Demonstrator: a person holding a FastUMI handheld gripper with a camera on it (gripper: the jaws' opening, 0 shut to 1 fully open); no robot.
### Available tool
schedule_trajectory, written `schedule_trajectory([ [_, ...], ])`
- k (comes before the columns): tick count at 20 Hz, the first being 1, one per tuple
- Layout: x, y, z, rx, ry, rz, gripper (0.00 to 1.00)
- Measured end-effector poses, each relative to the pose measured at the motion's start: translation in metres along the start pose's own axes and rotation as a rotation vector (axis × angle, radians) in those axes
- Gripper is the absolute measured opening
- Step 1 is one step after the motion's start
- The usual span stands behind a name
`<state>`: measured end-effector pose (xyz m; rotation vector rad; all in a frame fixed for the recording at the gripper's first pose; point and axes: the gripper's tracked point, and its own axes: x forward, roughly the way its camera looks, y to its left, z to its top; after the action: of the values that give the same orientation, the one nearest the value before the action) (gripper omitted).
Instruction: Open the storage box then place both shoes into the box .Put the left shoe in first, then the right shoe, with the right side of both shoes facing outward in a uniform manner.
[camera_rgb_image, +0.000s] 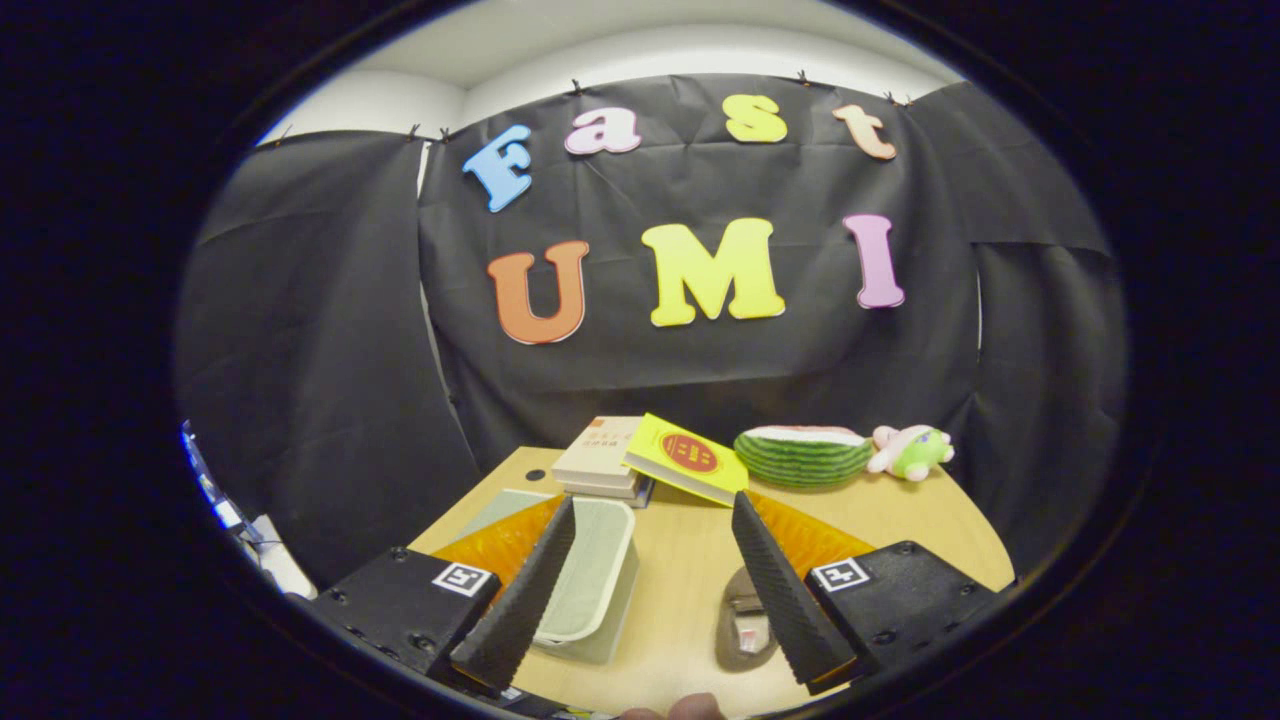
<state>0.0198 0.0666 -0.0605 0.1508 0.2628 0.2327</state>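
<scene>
A: Item, storage box (590, 570)?
B: On the table (930, 515), lid on, behind the left finger. Unopened, I judge.
A: Shoe (745, 625)?
B: One, beside the right finger, unboxed.
A: Gripper (655, 590)?
B: Fingers spread, empty.

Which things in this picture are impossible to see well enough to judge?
- Storage box, gripper view: the left finger covers part of it; lid state unclear.
- Shoe, gripper view: the right finger hides one side; left or right shoe cannot be told.
- Second shoe: its place cannot be told.
- Books, gripper view: cover text too small.
- Gripper: open, holding nothing.
</scene>
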Motion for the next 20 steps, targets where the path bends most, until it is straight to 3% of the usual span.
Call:
schedule_trajectory([
  [8,0.032,0.029,-0.059,0.103,0.188,0.099,1.0],
  [15,0.049,0.036,-0.107,0.146,0.327,0.138,1.0],
  [20,0.066,0.038,-0.13,0.256,0.419,0.162,0.96],
])
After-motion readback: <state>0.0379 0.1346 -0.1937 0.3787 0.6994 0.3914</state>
